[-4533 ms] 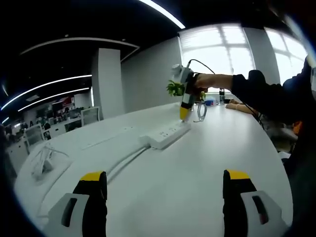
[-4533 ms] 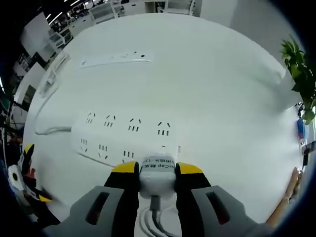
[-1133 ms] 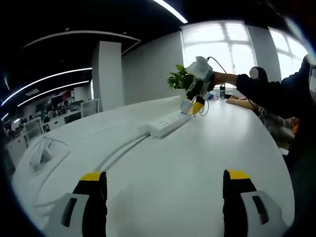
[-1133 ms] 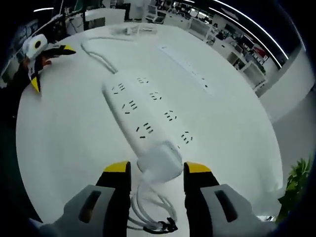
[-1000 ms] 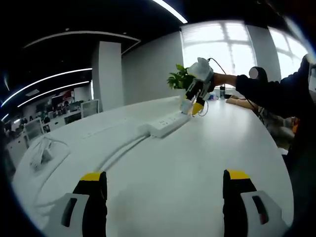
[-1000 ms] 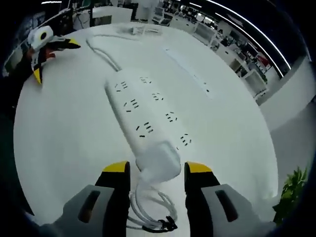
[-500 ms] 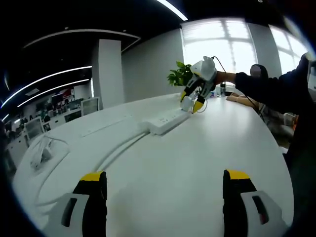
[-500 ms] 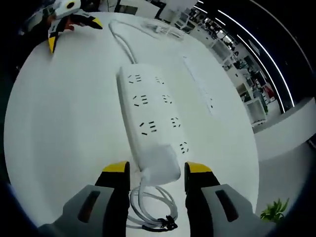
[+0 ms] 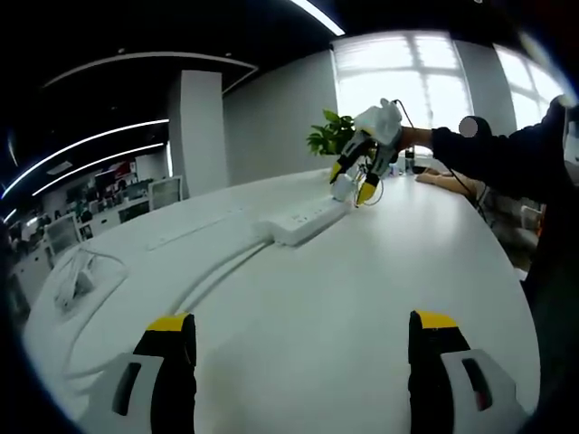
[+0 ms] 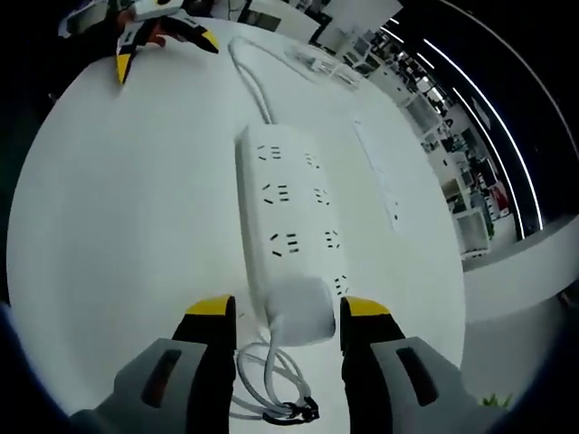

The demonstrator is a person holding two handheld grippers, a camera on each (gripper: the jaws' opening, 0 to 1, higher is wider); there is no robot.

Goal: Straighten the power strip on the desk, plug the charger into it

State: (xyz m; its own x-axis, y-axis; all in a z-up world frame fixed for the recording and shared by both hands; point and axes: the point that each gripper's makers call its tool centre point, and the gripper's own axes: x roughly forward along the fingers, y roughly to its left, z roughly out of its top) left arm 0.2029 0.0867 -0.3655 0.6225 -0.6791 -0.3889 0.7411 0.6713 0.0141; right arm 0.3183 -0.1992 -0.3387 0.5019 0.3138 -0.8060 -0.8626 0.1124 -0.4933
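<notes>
A white power strip (image 10: 289, 212) lies lengthwise on the white desk (image 10: 109, 226), its cord (image 10: 251, 81) running away from me. A white charger (image 10: 298, 312) sits plugged into the strip's near end. My right gripper (image 10: 288, 316) is open, its yellow-tipped jaws standing on either side of the charger without touching it. In the left gripper view the strip (image 9: 303, 224) lies far across the desk, with the right gripper (image 9: 353, 183) tilted over its far end. My left gripper (image 9: 303, 321) hovers open over the bare desk, holding nothing.
The charger's coiled cable (image 10: 271, 389) lies under the right gripper. A flush socket panel (image 10: 380, 181) is set into the desk beyond the strip. A loose white cable bundle (image 9: 77, 280) lies at the left. A plant (image 9: 327, 143) and a person's dark sleeve (image 9: 488, 154) are behind.
The right gripper, shut on the charger 4.5 s ago, now stands open around it. It has since swung round and tilted, so the strip runs straight ahead. The left gripper holds still.
</notes>
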